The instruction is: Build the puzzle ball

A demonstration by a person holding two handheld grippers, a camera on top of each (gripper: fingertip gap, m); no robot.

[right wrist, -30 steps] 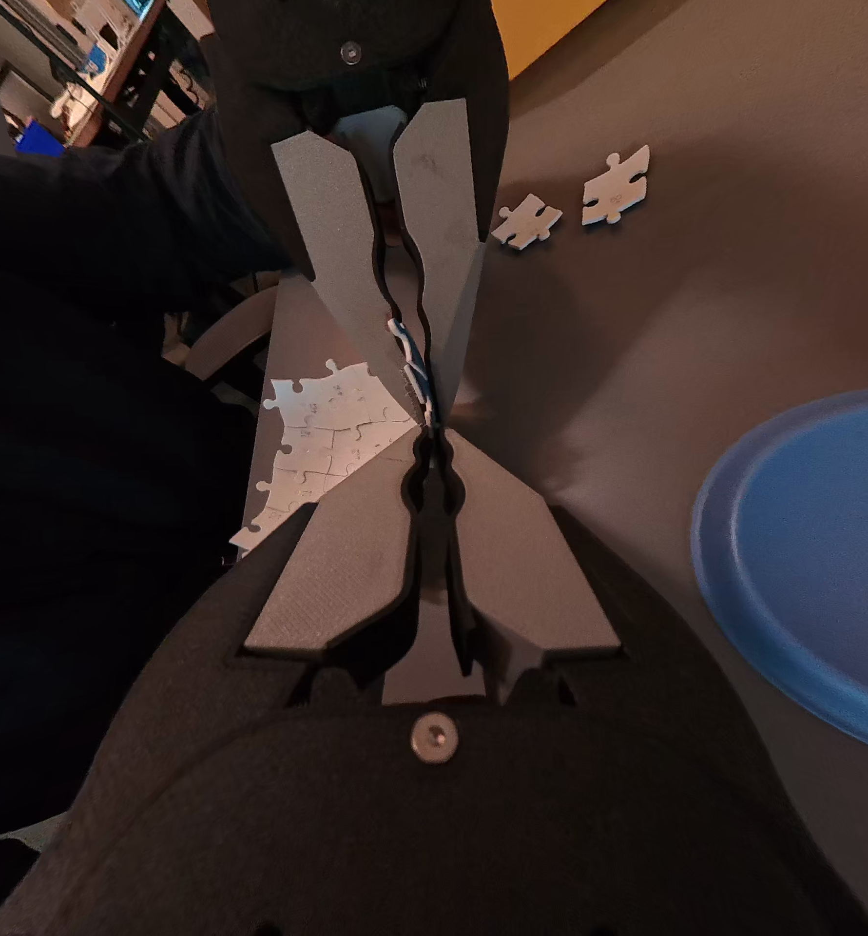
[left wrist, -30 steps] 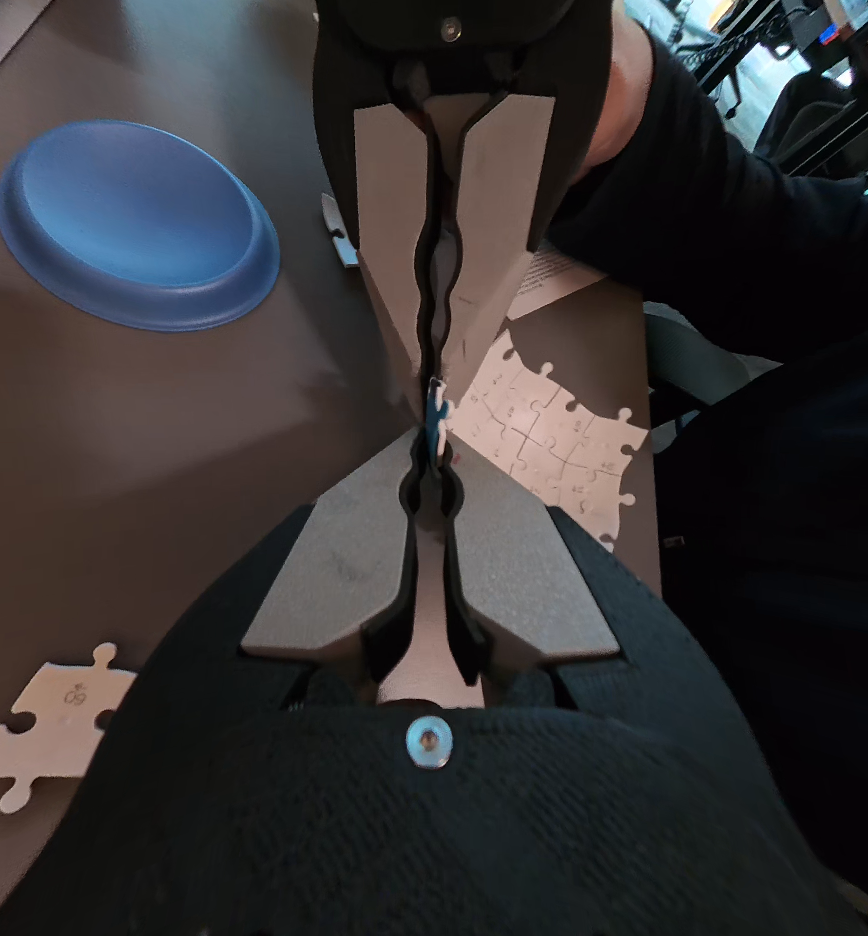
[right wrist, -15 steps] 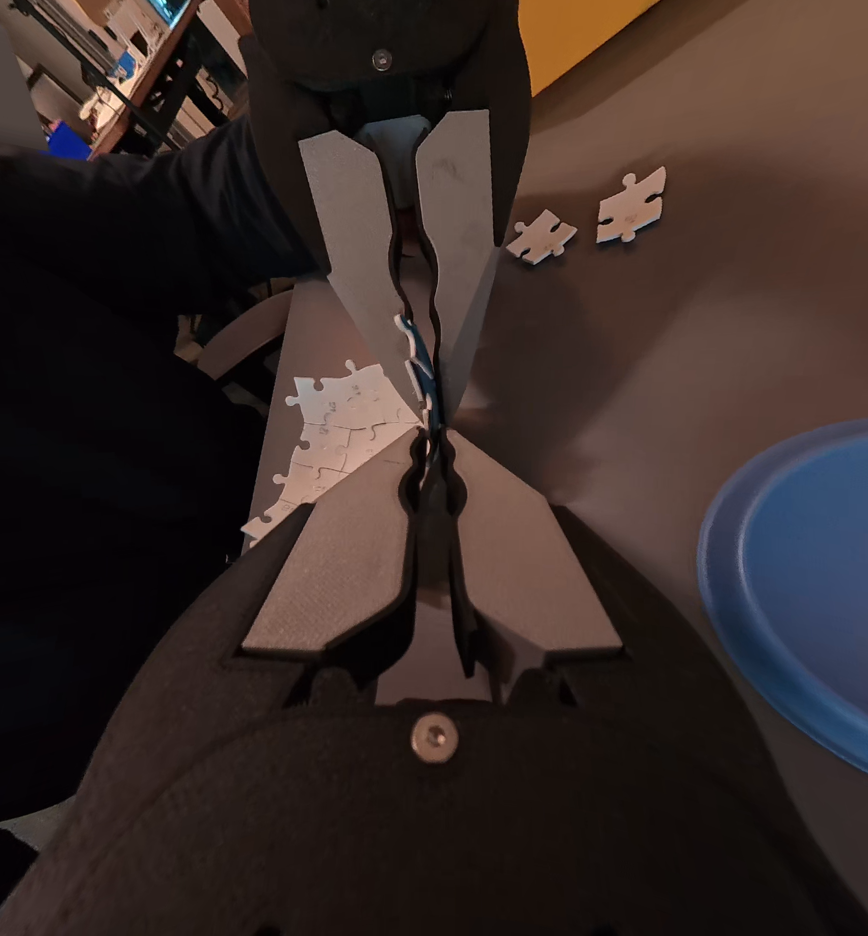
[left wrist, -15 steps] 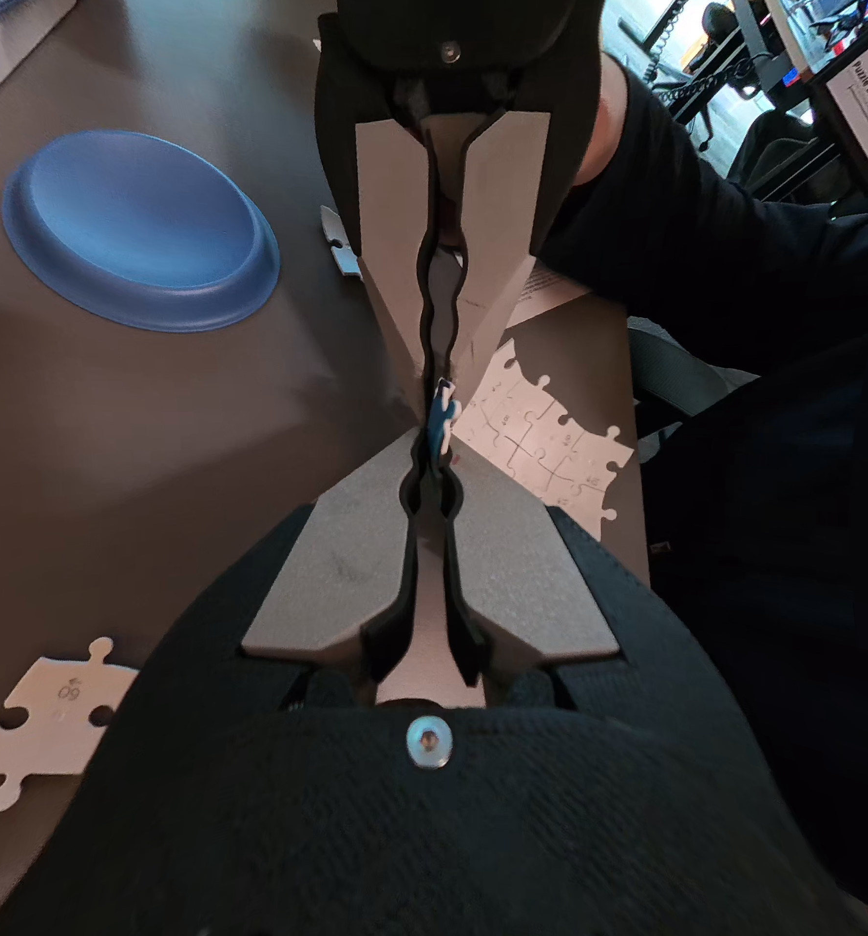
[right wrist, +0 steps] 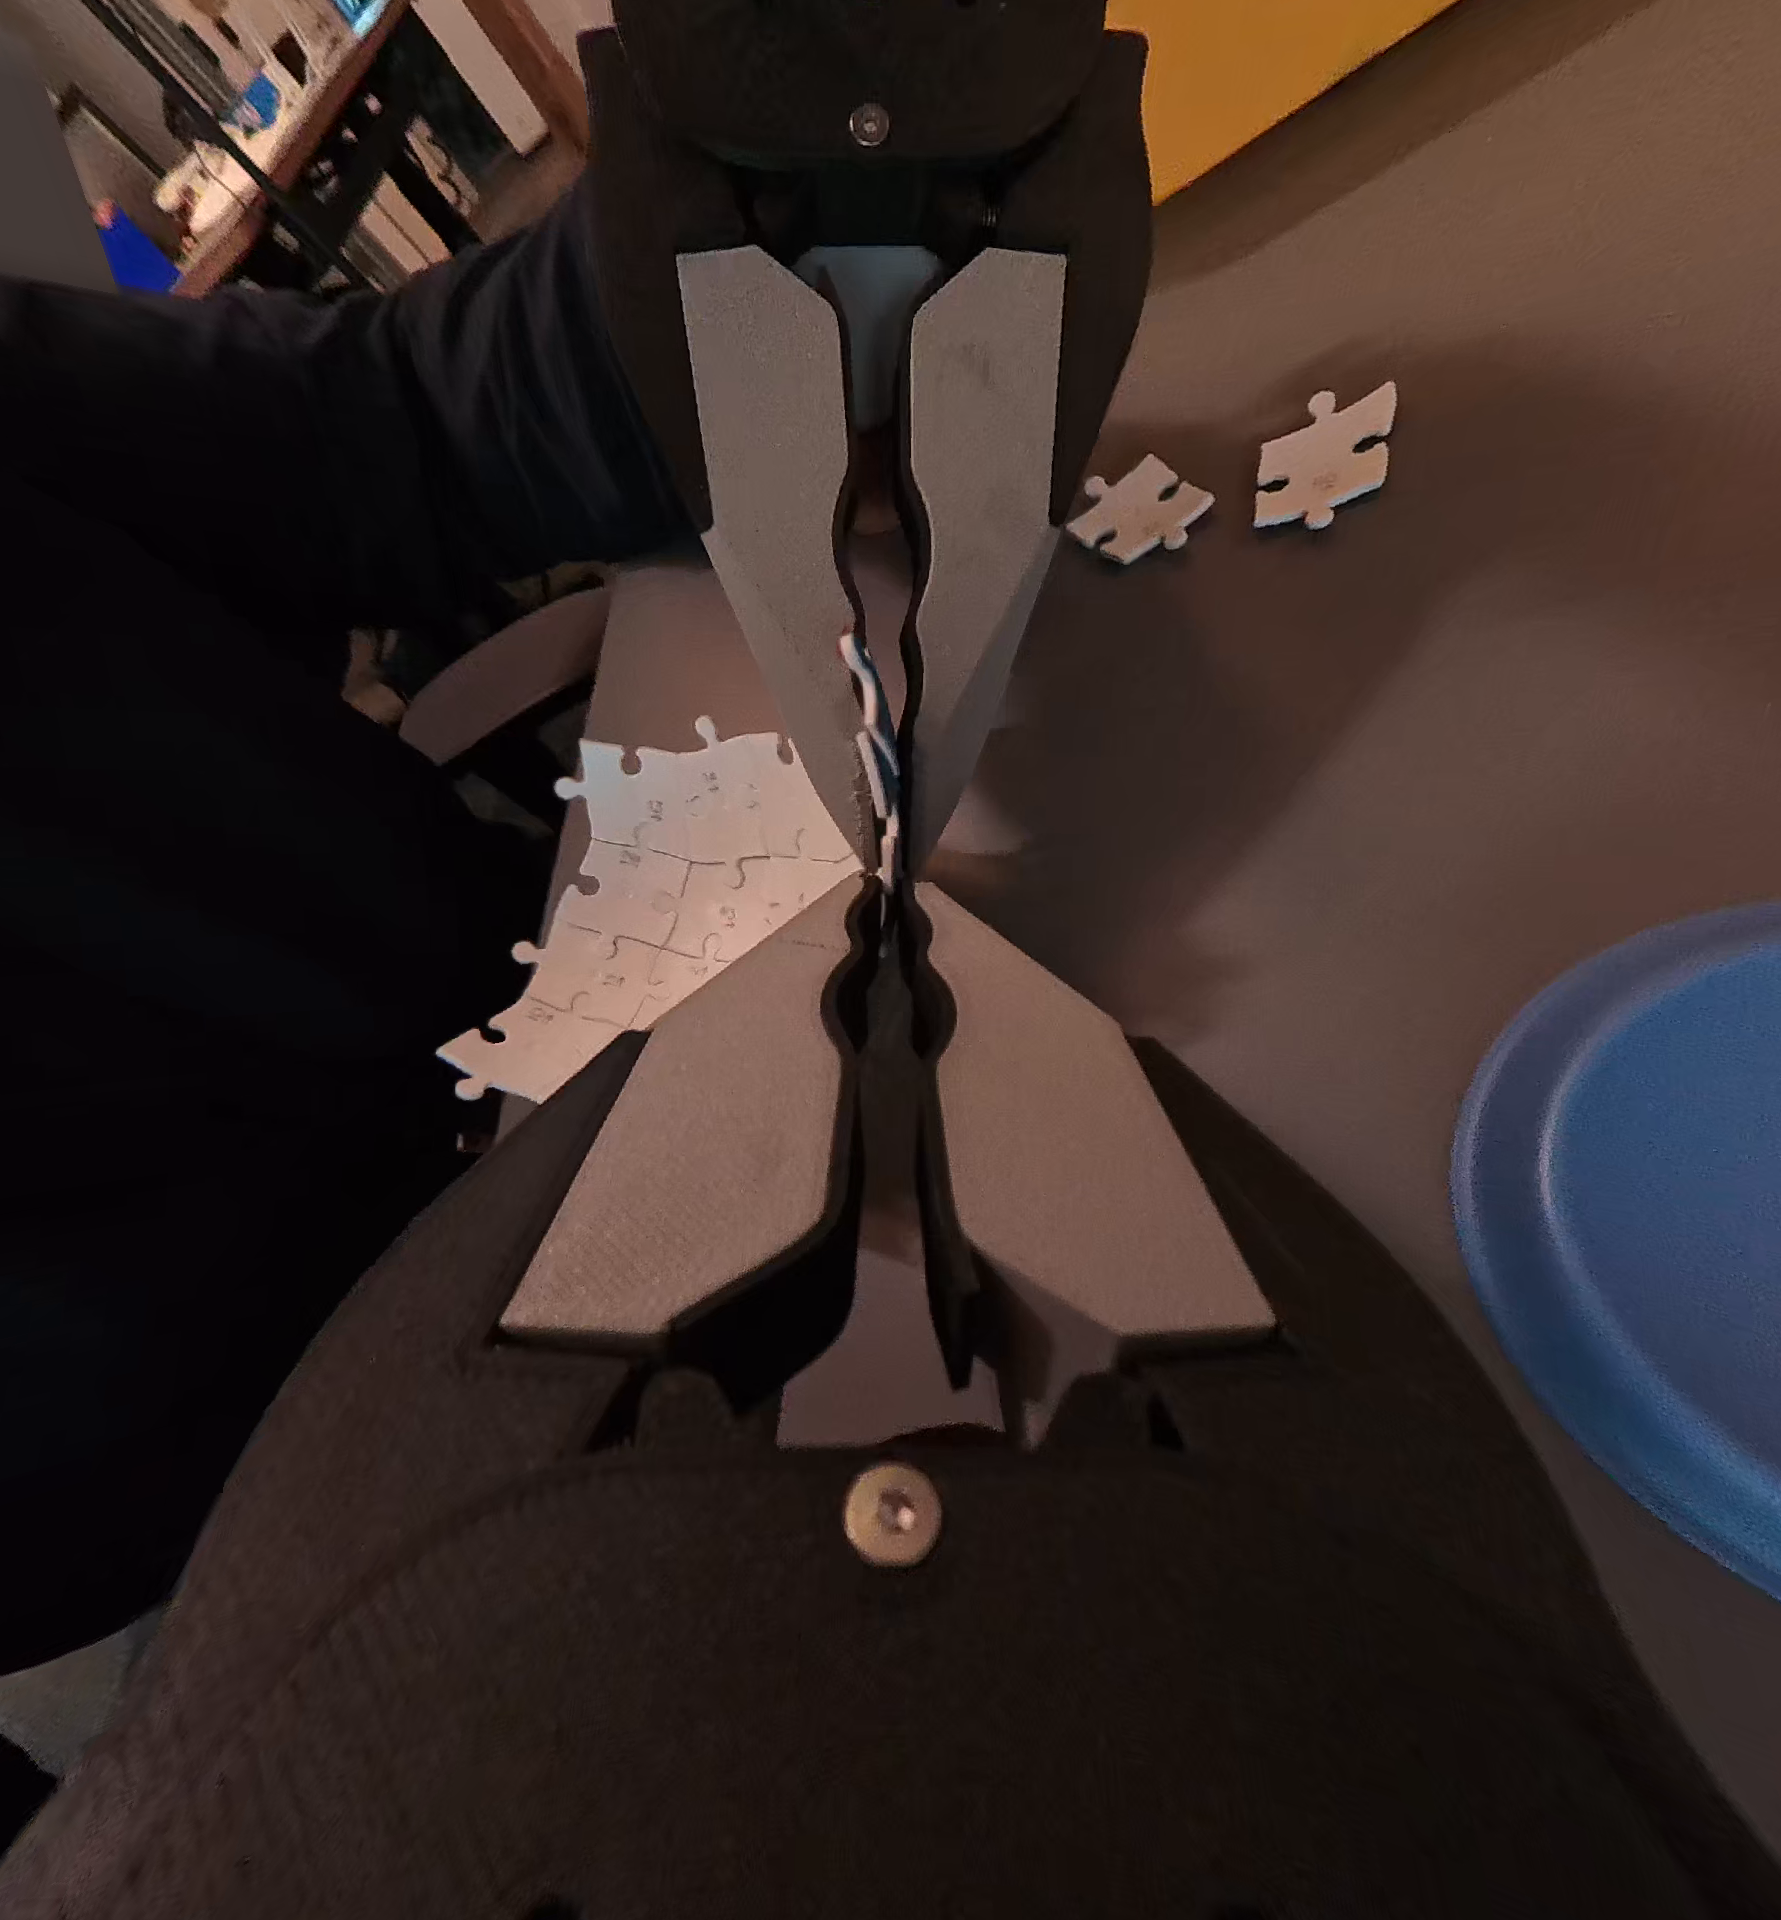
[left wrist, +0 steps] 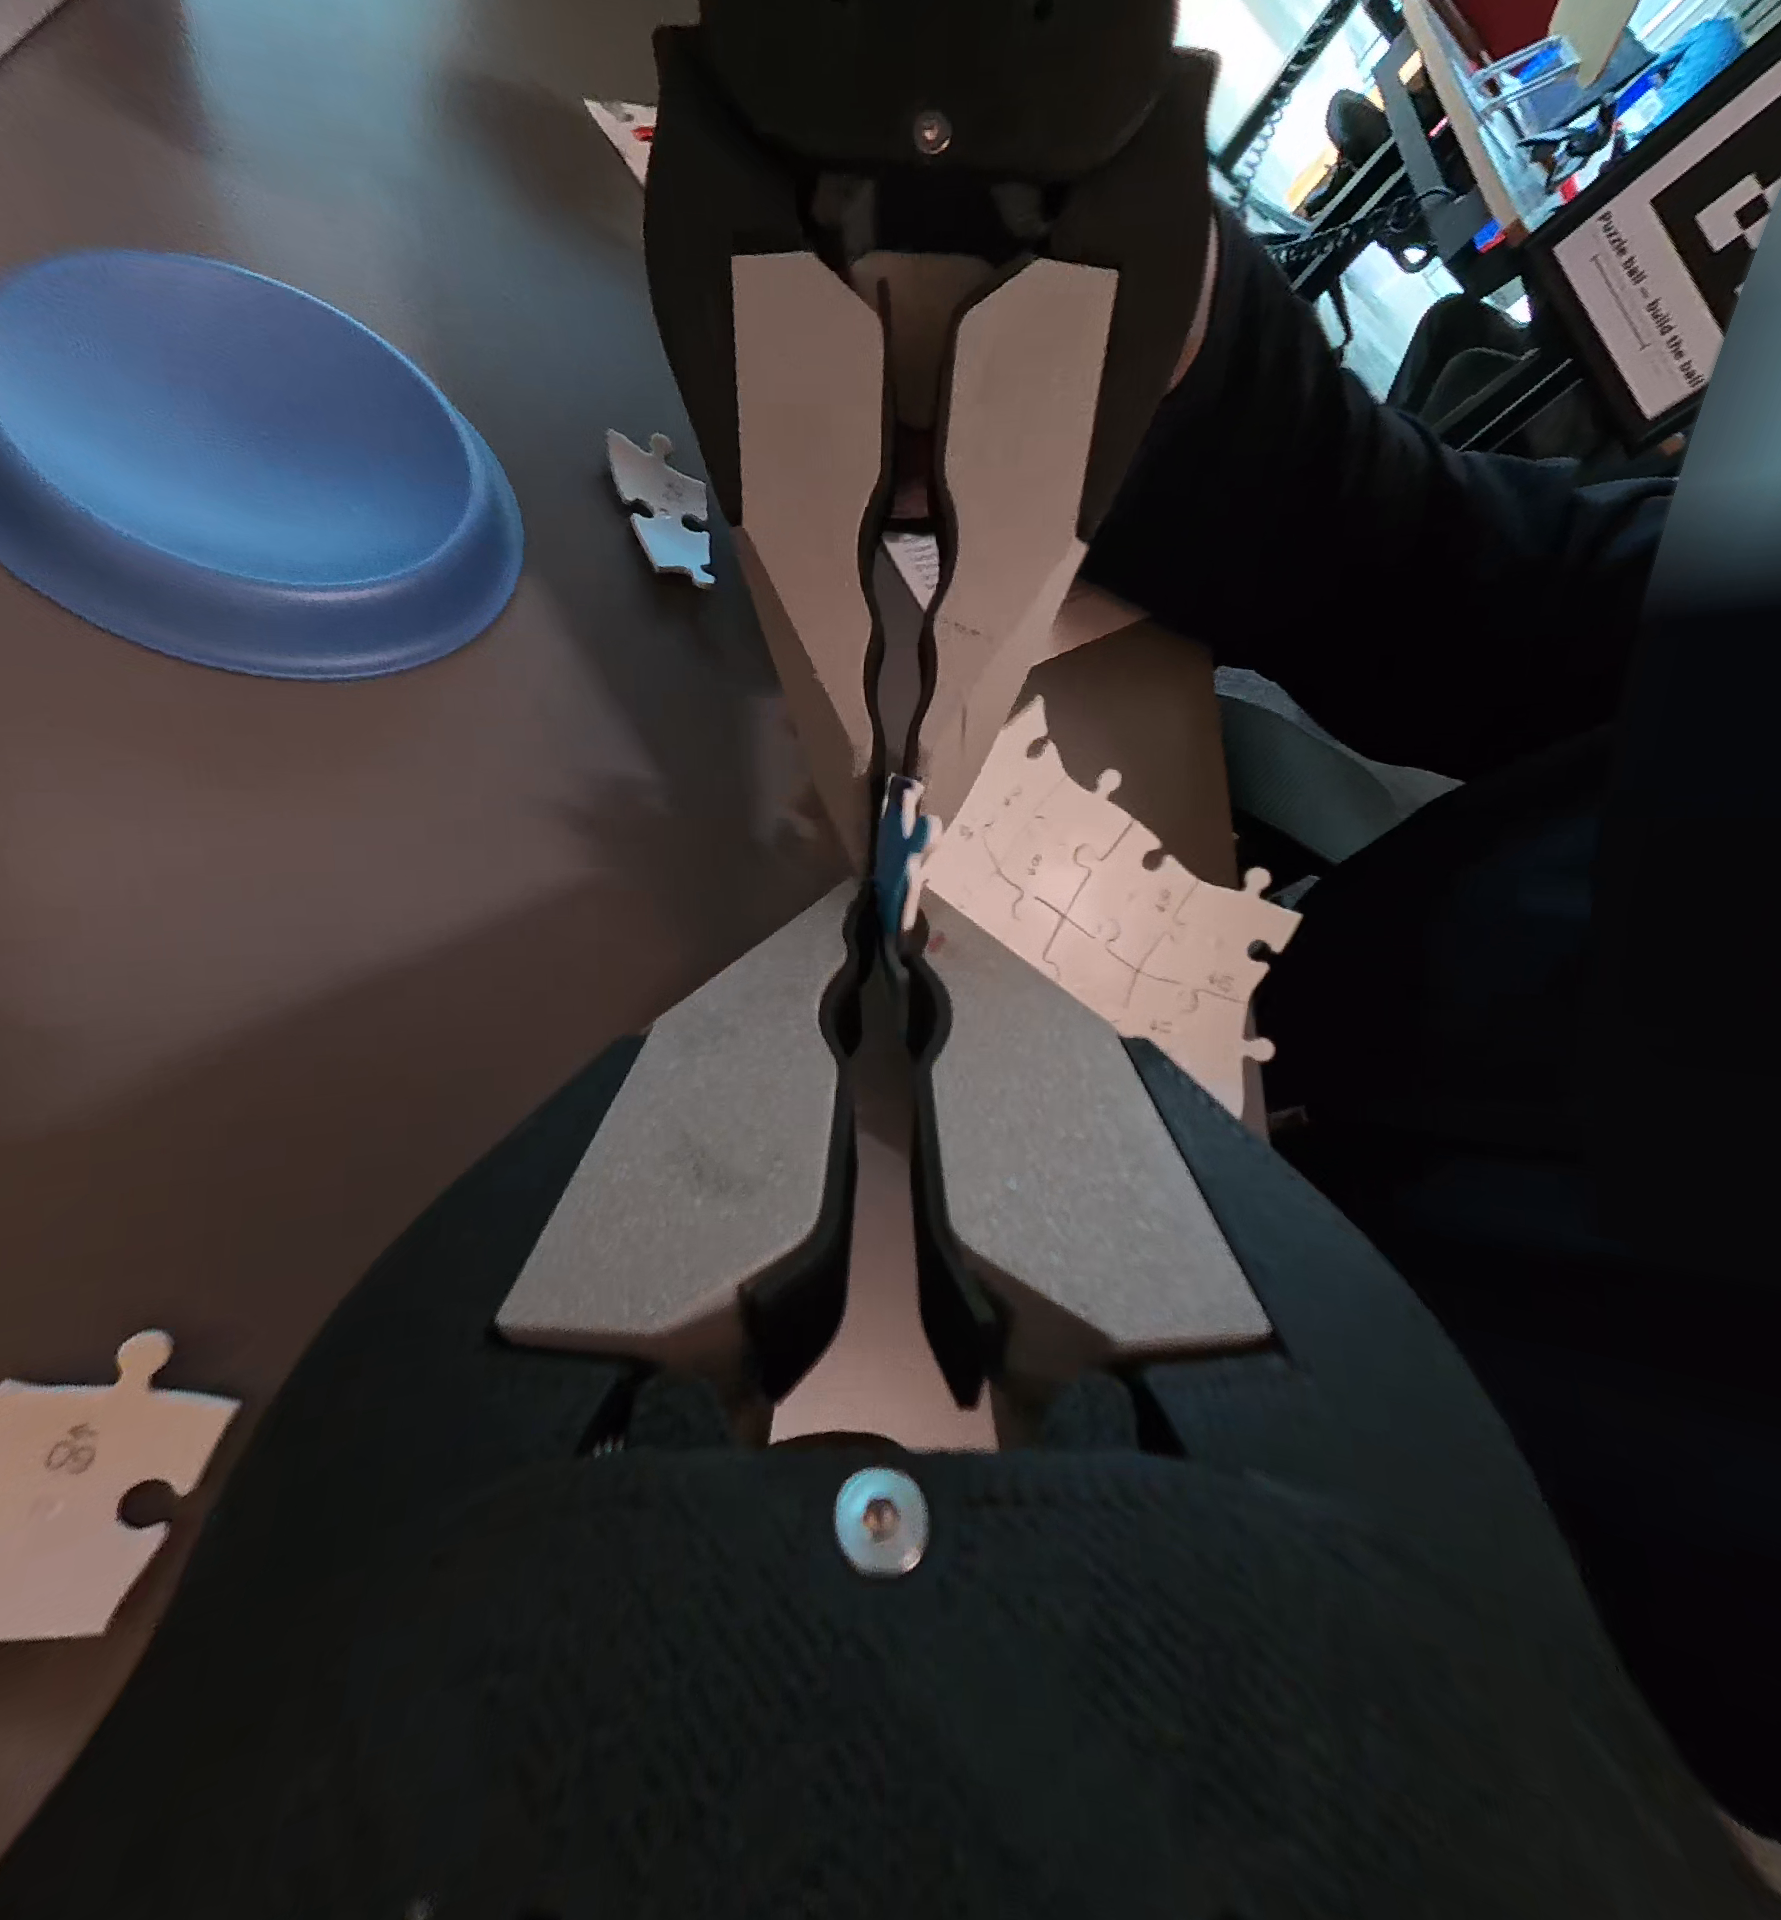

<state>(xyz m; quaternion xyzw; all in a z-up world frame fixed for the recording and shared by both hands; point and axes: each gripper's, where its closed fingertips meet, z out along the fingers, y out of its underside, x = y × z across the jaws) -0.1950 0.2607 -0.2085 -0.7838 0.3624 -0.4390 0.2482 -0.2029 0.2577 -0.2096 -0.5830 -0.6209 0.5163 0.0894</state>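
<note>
left wrist view: left hand-held gripper (left wrist: 881, 914) and right hand-held gripper (left wrist: 896, 774) meet tip to tip, both clamped narrow on 1 edge-on puzzle piece (left wrist: 901, 852) above the worktop (left wrist: 294, 883), its long axis along their fingers.

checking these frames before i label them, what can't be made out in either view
- Held puzzle piece: both views show it edge-on between the two grippers' fingertips, so its shape is hidden.
- Joined puzzle sheet: partly covered by the fingers in both views, so its full extent is unknown.
- Blue plate: cut off by the right edge of the right wrist view.
- Loose piece: cut off by the left edge of the left wrist view.
</note>
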